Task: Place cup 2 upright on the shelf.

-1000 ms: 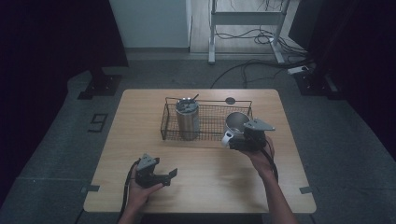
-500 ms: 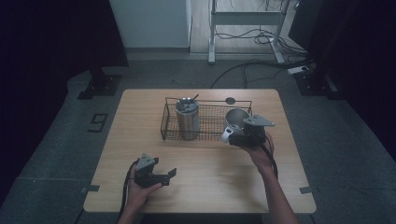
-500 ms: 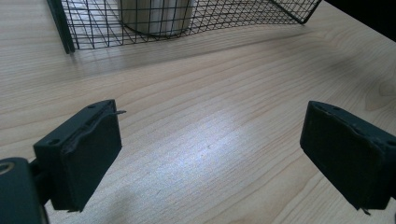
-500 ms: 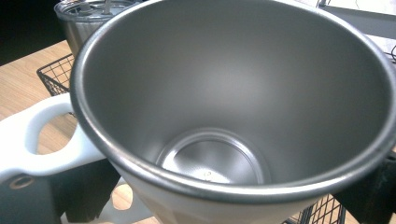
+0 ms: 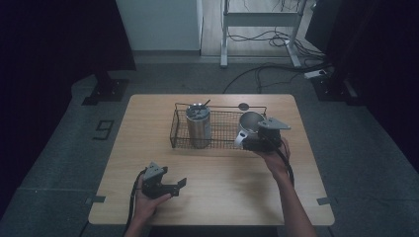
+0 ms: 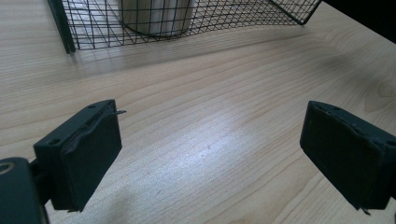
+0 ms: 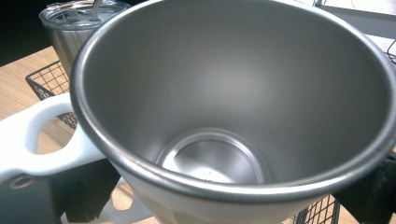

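Holding: our right gripper clamps the steel mug, tilted over the wire basket.
Left gripper: we keep jaws apart, nothing between.

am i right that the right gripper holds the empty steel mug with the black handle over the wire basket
Not quite: the handle is white, not black, as the right gripper view shows. The right gripper does hold the empty steel mug at the wire basket.
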Demonstrator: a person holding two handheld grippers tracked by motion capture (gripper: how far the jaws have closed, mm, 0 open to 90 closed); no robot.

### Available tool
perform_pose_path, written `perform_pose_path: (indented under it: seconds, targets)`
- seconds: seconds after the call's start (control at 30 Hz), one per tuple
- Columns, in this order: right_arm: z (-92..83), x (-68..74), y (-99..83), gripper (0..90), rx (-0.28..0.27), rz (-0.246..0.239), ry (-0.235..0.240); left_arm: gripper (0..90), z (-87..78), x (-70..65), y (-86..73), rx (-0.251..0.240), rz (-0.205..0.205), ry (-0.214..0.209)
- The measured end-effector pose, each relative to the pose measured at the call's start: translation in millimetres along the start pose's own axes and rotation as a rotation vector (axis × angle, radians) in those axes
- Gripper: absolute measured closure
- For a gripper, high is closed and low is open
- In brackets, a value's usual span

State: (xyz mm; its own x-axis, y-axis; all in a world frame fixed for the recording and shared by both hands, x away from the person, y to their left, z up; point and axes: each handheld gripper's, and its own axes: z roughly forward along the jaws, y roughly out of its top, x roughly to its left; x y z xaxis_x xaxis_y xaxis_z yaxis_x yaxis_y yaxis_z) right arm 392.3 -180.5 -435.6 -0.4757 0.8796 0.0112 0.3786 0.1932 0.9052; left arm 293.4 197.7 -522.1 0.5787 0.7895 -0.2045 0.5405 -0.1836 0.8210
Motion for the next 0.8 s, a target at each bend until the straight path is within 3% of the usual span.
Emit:
perform_pose_path:
  seconds: [0.8]
  targets:
    - [21.0, -1.4, 17.4, 8.0, 0.023, -0.005, -0.005, 5.5, -2.7, 2.1, 0.8, -0.011, -0.01, -0.004]
